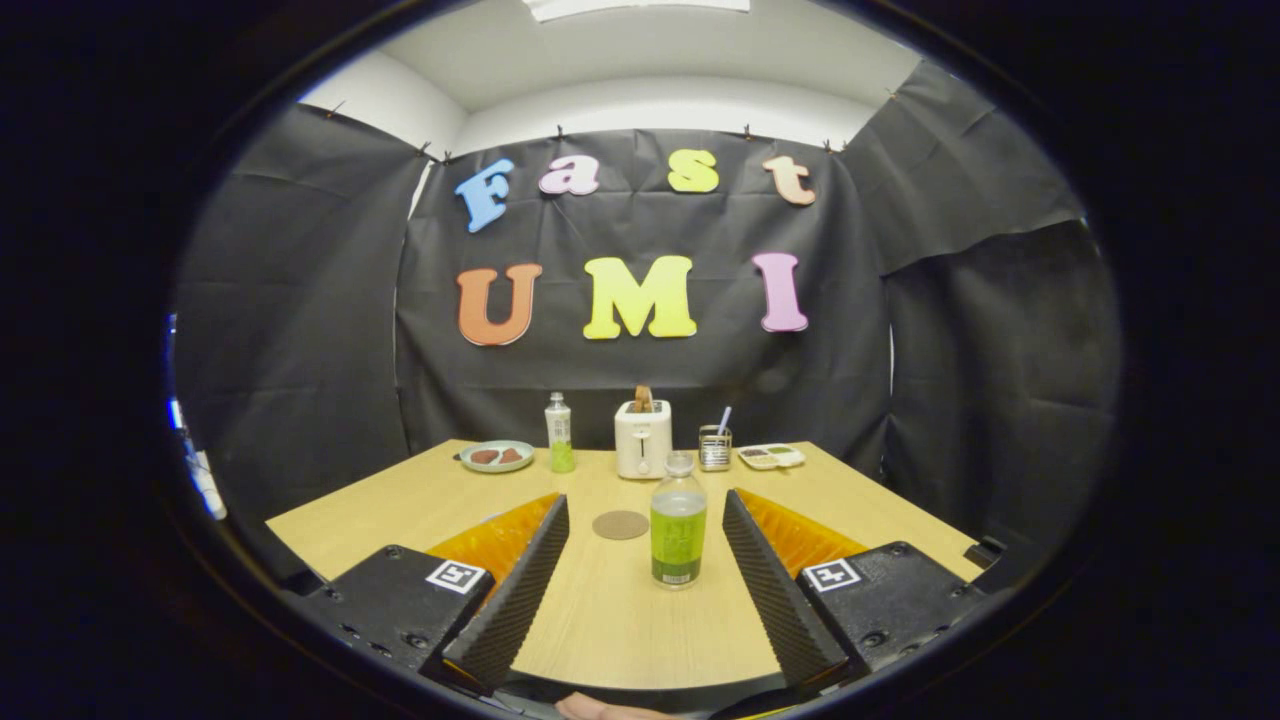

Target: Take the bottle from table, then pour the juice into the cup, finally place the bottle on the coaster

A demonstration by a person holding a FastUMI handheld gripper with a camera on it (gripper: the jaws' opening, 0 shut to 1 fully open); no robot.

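Note:
A clear bottle (678, 520) with green juice and a pale cap stands upright on the wooden table (400, 510). It is between my fingertips, nearer the right finger and touching neither. My gripper (645, 500) is open, its fingers spread wide. A round brown coaster (620, 524) lies flat just left of the bottle, also between the fingers. Beyond them, near the back edge, a small clear cup (714, 447) holds a straw-like stick.
Along the table's back edge stand a second green-juice bottle (559, 432), a white toaster (643, 438) with bread in it, a plate (497, 456) with brown food on the left and a small white tray (770, 456) on the right. Black cloth walls the booth.

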